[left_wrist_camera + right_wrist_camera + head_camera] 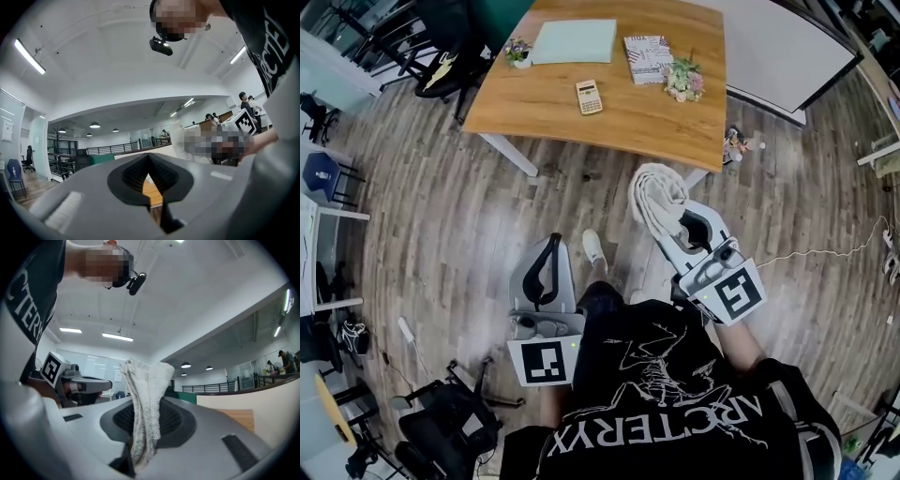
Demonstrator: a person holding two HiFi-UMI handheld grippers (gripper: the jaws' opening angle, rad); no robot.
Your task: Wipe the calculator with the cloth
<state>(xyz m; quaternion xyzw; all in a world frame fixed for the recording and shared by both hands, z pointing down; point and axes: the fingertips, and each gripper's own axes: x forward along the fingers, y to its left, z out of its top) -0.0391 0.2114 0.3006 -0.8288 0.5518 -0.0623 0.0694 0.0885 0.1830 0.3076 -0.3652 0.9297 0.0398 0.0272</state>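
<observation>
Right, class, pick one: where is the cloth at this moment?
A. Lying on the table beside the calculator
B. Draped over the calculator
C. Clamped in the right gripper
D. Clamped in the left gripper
C: the cloth stands pinched between the jaws of the right gripper. It is well short of the table, where the calculator lies uncovered. The left gripper is shut on nothing.

The off-white terry cloth (145, 399) looks rough and loopy. The right gripper (675, 225) and the left gripper (549, 251) have matt grey plastic shells and black ribbed pads (133, 173). At 12 o'clock, the light brown wooden table (656, 122) is smooth with a soft sheen. The small beige calculator (589, 97) on it looks like plastic. The grey-brown plank floor (441, 206) shows wood grain.
</observation>
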